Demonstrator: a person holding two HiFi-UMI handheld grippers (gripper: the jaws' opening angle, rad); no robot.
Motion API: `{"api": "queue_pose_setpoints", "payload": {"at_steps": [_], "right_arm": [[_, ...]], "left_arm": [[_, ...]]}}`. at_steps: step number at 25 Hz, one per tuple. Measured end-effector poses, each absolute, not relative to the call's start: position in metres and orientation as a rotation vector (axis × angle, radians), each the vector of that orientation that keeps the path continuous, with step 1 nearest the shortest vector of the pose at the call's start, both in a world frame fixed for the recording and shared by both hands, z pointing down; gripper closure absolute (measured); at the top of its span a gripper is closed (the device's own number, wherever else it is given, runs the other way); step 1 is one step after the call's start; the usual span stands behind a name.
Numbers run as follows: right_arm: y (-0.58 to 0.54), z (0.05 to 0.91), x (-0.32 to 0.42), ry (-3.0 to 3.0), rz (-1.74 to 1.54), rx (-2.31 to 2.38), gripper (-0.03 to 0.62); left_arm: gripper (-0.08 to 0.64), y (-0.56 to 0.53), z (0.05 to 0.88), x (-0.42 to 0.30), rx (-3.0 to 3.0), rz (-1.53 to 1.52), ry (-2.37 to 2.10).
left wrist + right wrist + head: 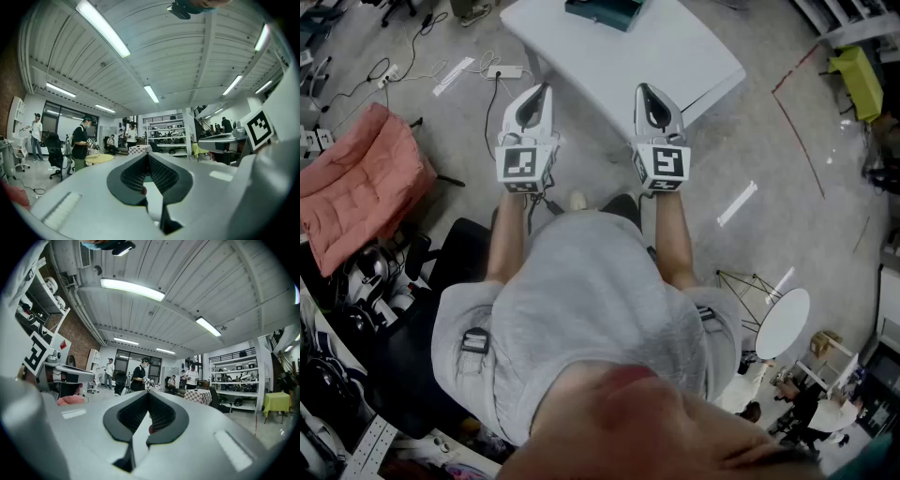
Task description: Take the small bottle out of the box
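A teal box (605, 11) lies on the far part of the white table (675, 56), cut off by the top edge of the head view. No small bottle shows in any view. My left gripper (546, 89) and right gripper (643, 89) are held level side by side, with their tips at the table's near edge, well short of the box. In the left gripper view the jaws of the left gripper (148, 155) meet at the tip with nothing between them. The right gripper (148, 393) looks the same in its own view, shut and empty.
A pink cushion (356, 178) lies on the floor at left, with cables and a power strip (502, 71) beyond it. A small round white table (783, 323) stands at right. Several people (139, 373) stand across the room ahead, near shelves (168, 138).
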State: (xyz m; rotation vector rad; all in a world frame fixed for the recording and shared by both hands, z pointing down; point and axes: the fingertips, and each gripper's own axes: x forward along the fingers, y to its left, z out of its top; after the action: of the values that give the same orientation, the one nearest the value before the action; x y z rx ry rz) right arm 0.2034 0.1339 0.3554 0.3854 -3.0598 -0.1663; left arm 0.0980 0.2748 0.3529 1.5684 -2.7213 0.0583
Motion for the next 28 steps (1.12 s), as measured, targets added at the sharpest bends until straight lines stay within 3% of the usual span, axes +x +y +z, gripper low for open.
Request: {"api": "queue_pose_setpoints", "payload": {"at_steps": [13, 28], "right_arm": [[0.142, 0.362, 0.159, -3.075, -0.141, 0.268, 0.589], [0.086, 0.378, 0.035, -3.076, -0.075, 0.183, 0.589]], "left_arm": [[0.548, 0.274, 0.351, 0.073, 1.556, 0.034, -2.747], [0.548, 0.216, 0.360, -0.037, 1.492, 0.069, -2.751]]}}
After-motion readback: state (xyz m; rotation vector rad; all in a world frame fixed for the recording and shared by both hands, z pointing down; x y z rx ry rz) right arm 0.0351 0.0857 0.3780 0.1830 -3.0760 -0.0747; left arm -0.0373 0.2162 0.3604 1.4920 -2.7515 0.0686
